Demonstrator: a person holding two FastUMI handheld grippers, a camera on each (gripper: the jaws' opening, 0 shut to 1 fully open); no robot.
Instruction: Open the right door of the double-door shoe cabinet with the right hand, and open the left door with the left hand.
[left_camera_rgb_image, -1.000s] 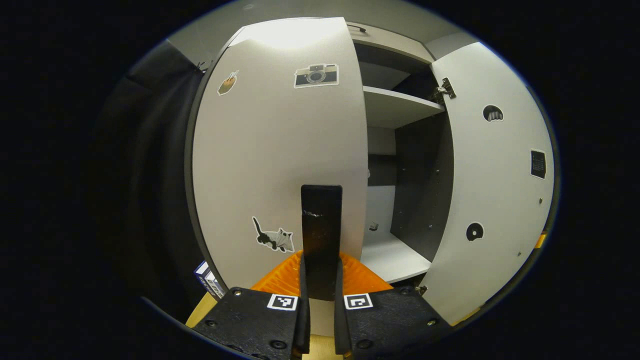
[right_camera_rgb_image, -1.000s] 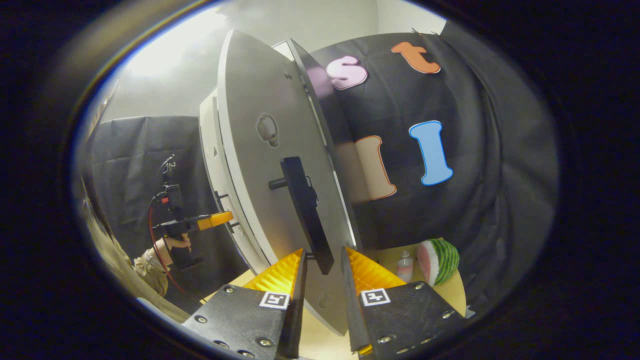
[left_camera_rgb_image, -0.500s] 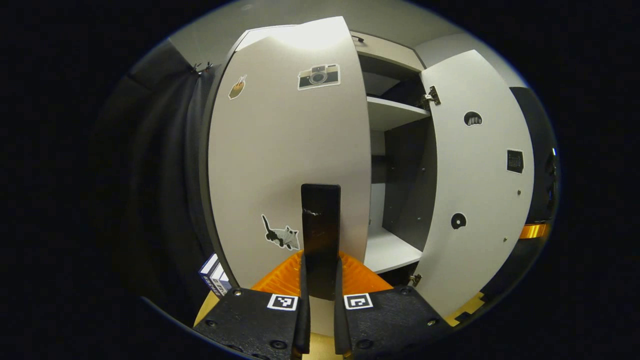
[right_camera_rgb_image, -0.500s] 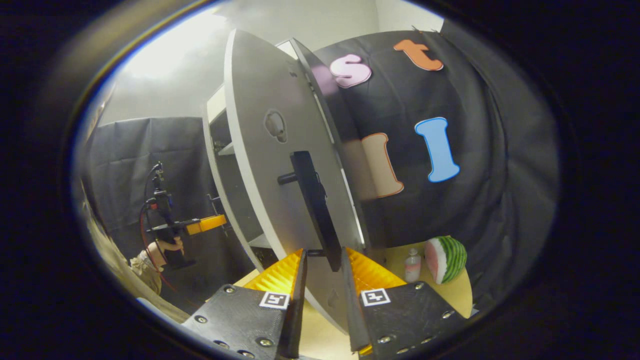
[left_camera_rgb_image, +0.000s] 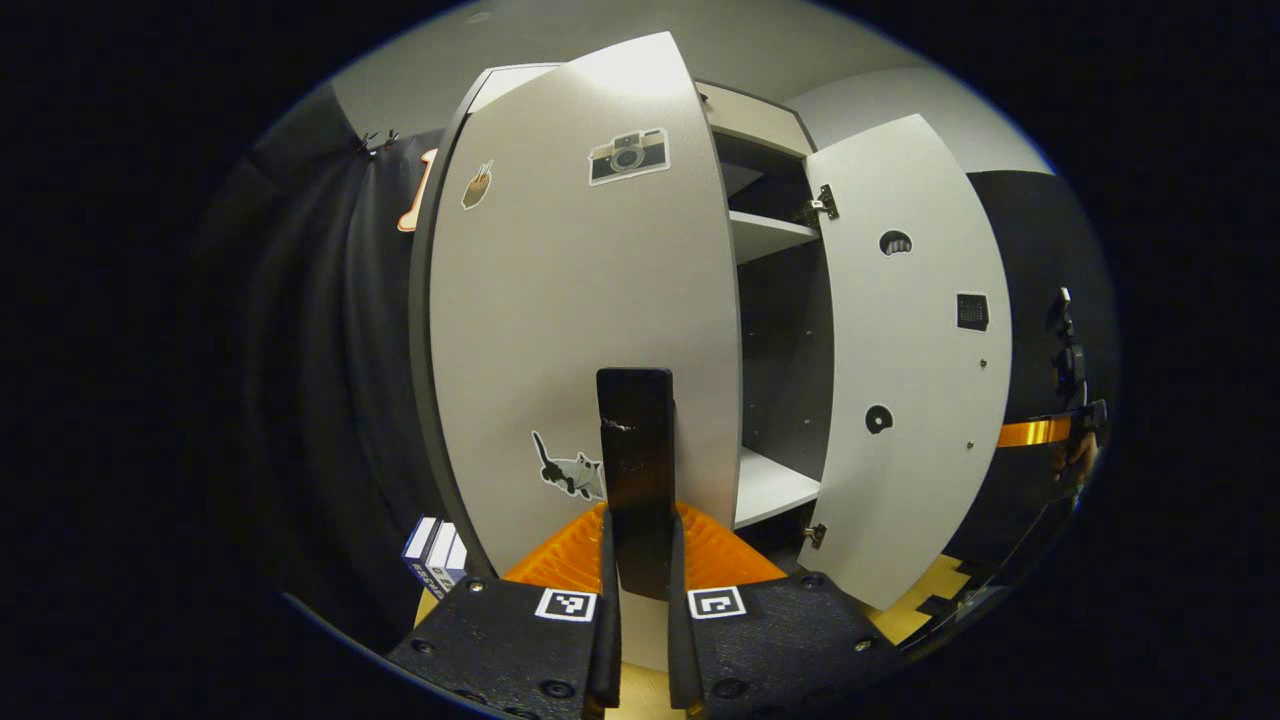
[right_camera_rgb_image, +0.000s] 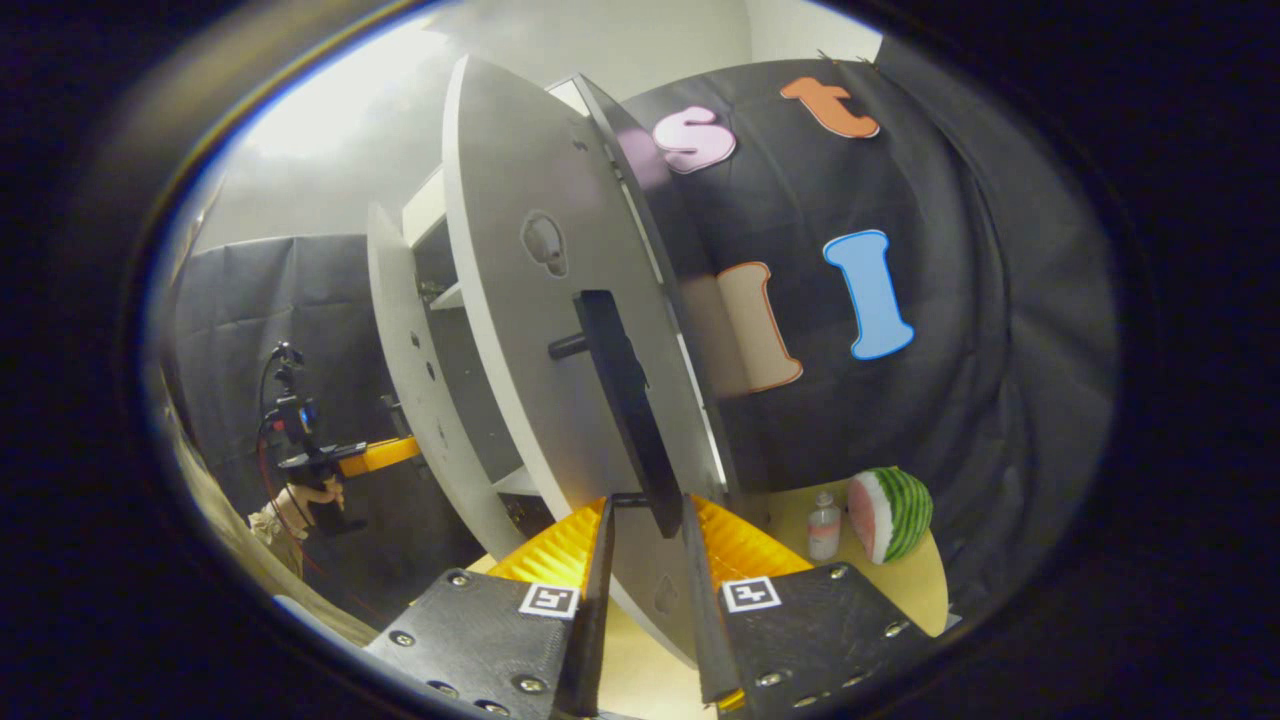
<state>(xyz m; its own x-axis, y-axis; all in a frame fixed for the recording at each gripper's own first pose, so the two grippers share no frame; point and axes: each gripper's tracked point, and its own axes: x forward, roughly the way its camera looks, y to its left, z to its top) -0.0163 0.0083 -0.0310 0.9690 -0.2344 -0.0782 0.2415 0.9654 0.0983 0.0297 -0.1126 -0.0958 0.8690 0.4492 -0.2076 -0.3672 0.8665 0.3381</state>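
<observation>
I am holding both doors by their handles and judging that both are partway through their swing. In the left gripper view my left gripper is clamping the lower end of the left handle, a dark upright bar on the left door; both fingers are pressing its sides. That door is facing me, angled off the cabinet, with stickers on its front. To its right the interior is showing, two shelves among dark walls, and beyond them the inner face of the right door, swung well out on its hinges.

In the right gripper view my right gripper is closing round the bottom of the right handle. The bar is tilted between the fingers and I think both are touching it, though the near finger's contact is hard to read at this angle. Far left, a hand is carrying the other gripper beside the left door's edge. A bottle and a watermelon slice are sitting on the floor by the right wall.

To do this well, I am planning to pull each handle along its own arc about its hinges, not straight back, letting each wrist turn with the door so the bars are not slipping or twisting out of the grip. The right door should be stopped short of the bottle.
</observation>
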